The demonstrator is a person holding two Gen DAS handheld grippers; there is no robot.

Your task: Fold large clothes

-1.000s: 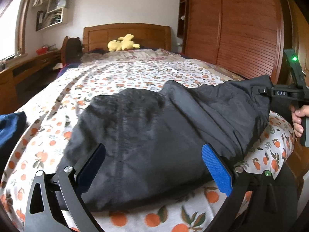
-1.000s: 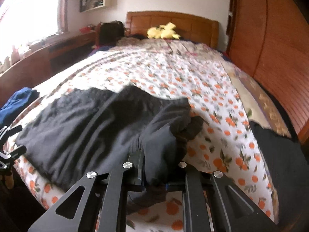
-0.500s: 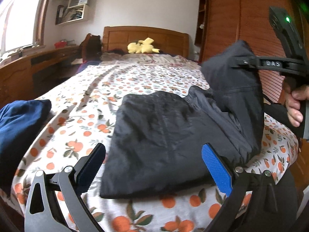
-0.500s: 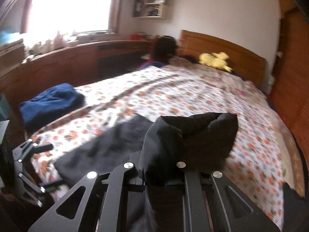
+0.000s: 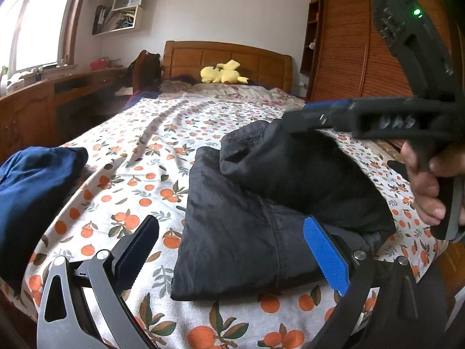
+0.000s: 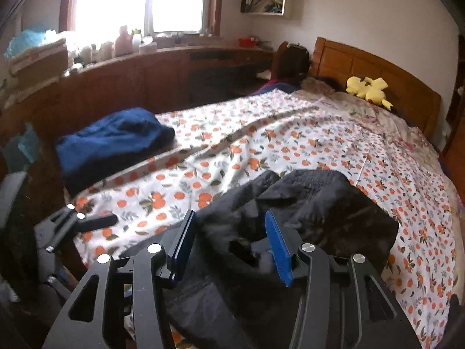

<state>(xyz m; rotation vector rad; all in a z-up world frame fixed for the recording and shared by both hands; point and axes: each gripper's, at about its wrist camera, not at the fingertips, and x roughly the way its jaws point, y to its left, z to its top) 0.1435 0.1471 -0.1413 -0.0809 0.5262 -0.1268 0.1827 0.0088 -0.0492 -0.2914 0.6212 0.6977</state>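
My right gripper (image 6: pixel 231 242) has its jaws just opening — the blue pads stand apart, black fabric lying loose between them and pressed by neither. The black garment (image 5: pixel 261 221) lies on the orange-print bedsheet (image 5: pixel 139 174) near the foot of the bed, one part doubled over onto the rest in a rumpled fold. My left gripper (image 5: pixel 232 257) hovers over the garment's near edge, fingers spread wide — nothing pinched. From the left wrist I see the right gripper coming in from the right over the fold, a hand (image 5: pixel 425 186) on its handle. A blue garment (image 6: pixel 113 142) sits bunched at the bed's left edge, well apart from the black one.
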